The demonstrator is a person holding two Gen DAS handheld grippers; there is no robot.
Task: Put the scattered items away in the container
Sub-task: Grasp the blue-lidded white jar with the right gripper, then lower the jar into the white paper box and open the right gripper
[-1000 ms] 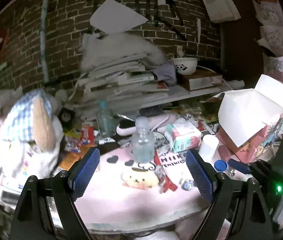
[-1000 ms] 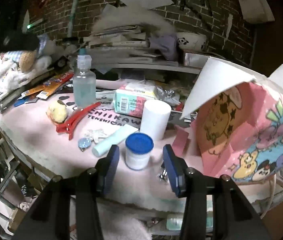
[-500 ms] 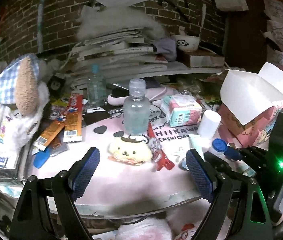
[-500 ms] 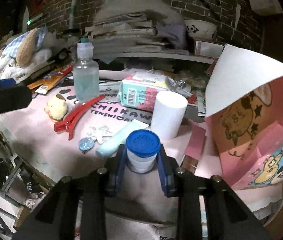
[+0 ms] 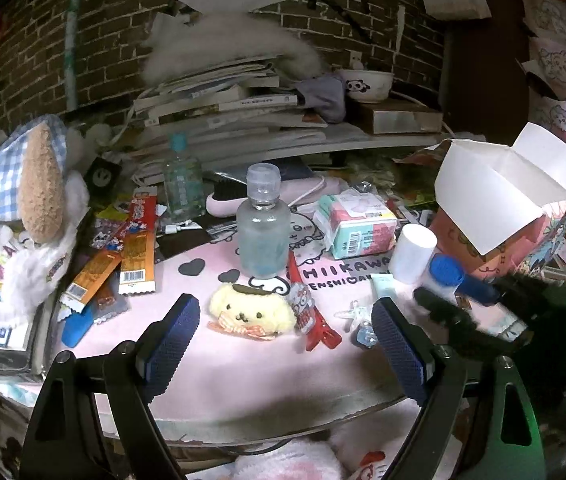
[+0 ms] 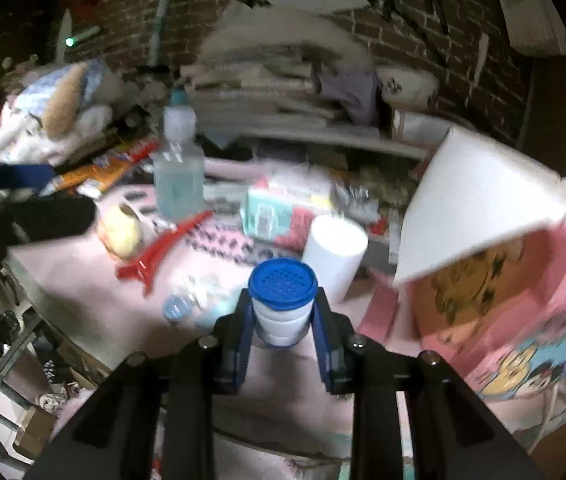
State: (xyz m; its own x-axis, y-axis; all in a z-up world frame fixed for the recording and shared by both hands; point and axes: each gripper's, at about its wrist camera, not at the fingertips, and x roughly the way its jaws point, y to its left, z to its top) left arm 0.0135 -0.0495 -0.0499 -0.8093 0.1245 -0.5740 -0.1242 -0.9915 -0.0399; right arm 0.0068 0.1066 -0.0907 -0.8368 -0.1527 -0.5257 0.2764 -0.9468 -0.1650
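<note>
1. The right gripper (image 6: 282,322) is clamping the small white jar with the blue lid (image 6: 282,300), both blue pads pressing its sides. The jar looks raised off the pink mat (image 6: 83,280), but the frame's blurry.
2. The left gripper (image 5: 285,344) is hanging wide open with nothing in it, near the mat's front edge.
3. Right ahead of the left gripper at 12 o'clock, the yellow plush dog (image 5: 252,311) is lying next to the red hair clip (image 5: 311,312).
4. The pink cartoon box (image 6: 503,280) is sitting open at 3 o'clock of the jar, flaps up.
</note>
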